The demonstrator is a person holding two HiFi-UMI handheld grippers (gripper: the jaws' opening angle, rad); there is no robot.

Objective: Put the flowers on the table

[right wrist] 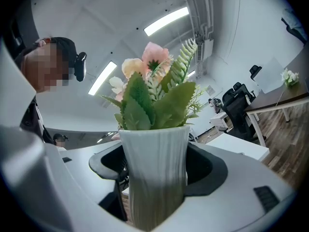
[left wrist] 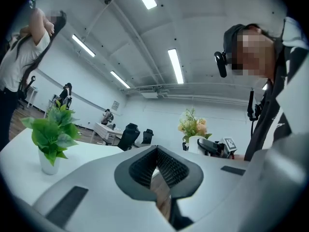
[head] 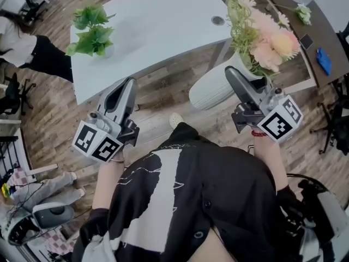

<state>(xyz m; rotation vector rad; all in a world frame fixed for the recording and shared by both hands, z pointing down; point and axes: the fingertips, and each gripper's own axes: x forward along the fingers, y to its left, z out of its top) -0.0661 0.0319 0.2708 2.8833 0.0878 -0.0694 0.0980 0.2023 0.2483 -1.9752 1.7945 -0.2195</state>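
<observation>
Right claw [head: 244, 86] clamped on the white vase [head: 210, 91] of flowers [head: 267, 40], near the desk [head: 163, 26]; left claw [head: 128, 89] pinched shut, empty.

Left gripper [head: 129, 83] level, fingers together – right gripper [head: 231, 72] slightly up-tilted, fingers tight on vase [head: 210, 94]

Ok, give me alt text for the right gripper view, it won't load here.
A white ribbed vase of pink flowers and green leaves fills the centre, clamped between the jaws of the right gripper. Behind it are ceiling lights, with a white table and an office chair at right.
</observation>
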